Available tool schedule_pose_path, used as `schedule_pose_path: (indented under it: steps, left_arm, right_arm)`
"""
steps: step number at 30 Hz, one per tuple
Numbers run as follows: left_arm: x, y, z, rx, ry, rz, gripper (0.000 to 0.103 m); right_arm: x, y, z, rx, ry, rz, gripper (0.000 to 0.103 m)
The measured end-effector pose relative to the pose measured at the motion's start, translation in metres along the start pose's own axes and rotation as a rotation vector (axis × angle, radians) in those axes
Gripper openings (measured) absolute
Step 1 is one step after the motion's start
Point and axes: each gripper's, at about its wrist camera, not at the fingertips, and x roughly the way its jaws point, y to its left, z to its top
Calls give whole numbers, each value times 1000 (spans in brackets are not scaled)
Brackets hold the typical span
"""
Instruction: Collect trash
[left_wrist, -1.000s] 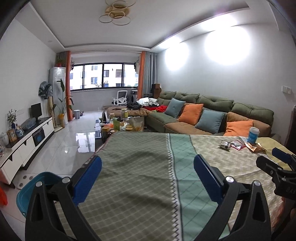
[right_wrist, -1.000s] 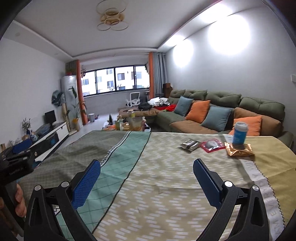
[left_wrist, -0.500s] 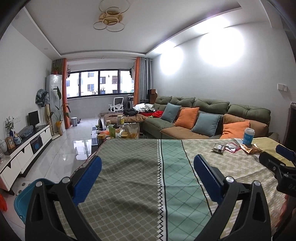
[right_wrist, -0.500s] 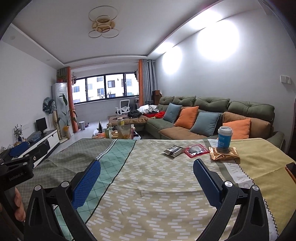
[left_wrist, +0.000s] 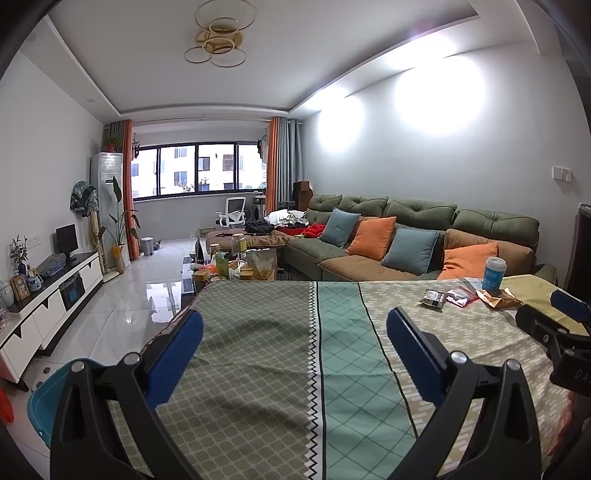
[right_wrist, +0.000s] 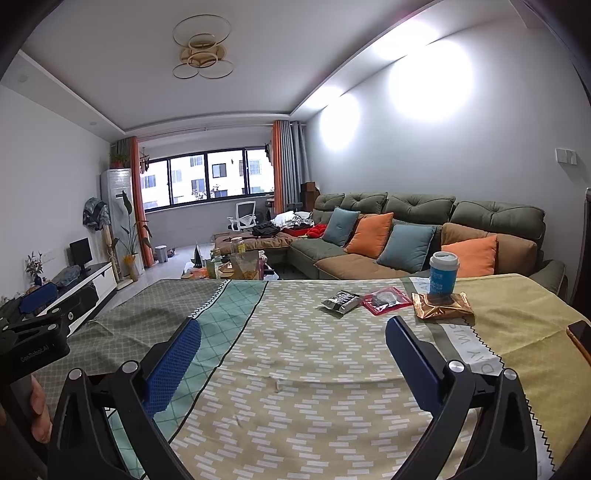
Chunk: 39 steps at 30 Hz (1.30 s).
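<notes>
Both the left gripper (left_wrist: 293, 328) and the right gripper (right_wrist: 293, 338) hover with jaws spread and empty above the tablecloth (right_wrist: 295, 354). Far ahead lie a silver wrapper (right_wrist: 340, 302), red pouch (right_wrist: 387, 300), gold wrapper (right_wrist: 443, 309) and blue cup (right_wrist: 443, 274).

A table draped in a patterned cloth (right_wrist: 295, 354) of olive-green lattice, a teal diamond band edged in black-and-white zigzag, a tan field of white dashes and a mustard-yellow end panel fills the foreground in both wrist views. Toward its far right side lie three flat packets in a row: a silver-and-black foil wrapper (right_wrist: 341, 301), a red-edged clear plastic pouch (right_wrist: 387, 300) just beside it, and a crumpled gold foil wrapper (right_wrist: 443, 309). A white-lidded paper cup with a blue sleeve (right_wrist: 443, 273) stands upright at the gold wrapper's far edge, and a dark phone with an orange rim (right_wrist: 580, 338) lies at the cloth's right border.
</notes>
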Motion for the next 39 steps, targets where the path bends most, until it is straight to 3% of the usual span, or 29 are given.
schedule_pose_path:
  steps: [39]
  left_arm:
    - [-2, 1, 0, -9, -10, 20, 100]
  right_arm:
    - [-5, 3, 4, 10, -11, 13, 99]
